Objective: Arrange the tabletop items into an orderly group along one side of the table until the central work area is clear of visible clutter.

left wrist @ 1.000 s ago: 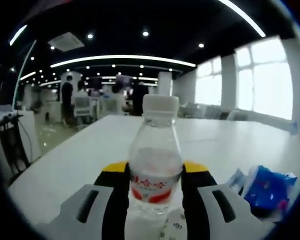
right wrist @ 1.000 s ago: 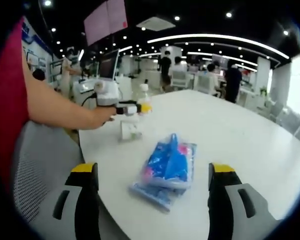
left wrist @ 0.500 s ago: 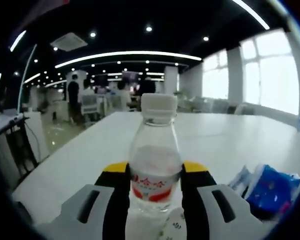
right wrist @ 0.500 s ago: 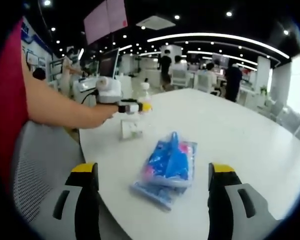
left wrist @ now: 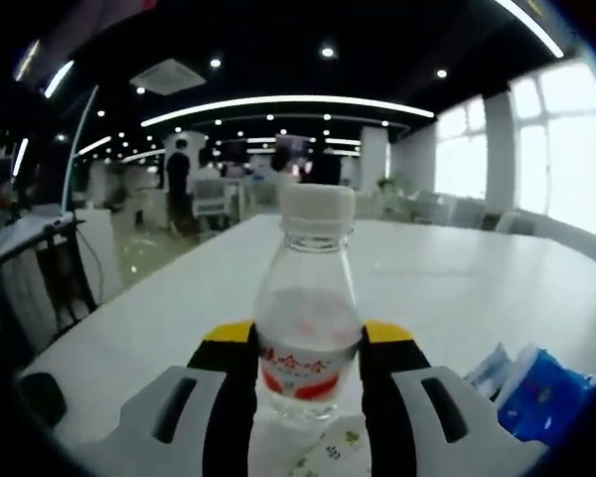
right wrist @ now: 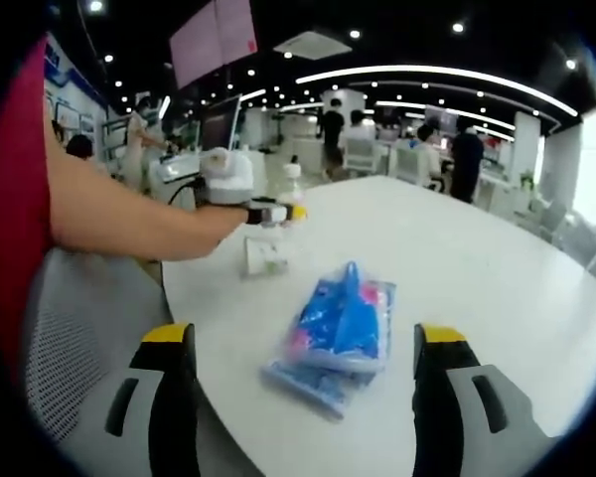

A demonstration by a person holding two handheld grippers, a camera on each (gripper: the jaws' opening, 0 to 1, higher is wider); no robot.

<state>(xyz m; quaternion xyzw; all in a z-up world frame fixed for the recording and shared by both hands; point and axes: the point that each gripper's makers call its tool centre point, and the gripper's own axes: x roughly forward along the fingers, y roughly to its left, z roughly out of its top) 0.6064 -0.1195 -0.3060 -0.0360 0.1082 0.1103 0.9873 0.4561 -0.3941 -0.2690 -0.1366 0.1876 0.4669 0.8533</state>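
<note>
Left hand-held gripper (left wrist: 308, 383): clenched on upright water bottle (left wrist: 309, 318), above the counter (left wrist: 457, 288).
Right hand-held gripper (right wrist: 303, 397): released, jaws wide.
Blue packet (right wrist: 336, 333): on counter, 12 o'clock of right jaws.

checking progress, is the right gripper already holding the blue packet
No, the right gripper stands open with its jaws wide apart, and the blue packet lies on the white table ahead between them, untouched.
</note>
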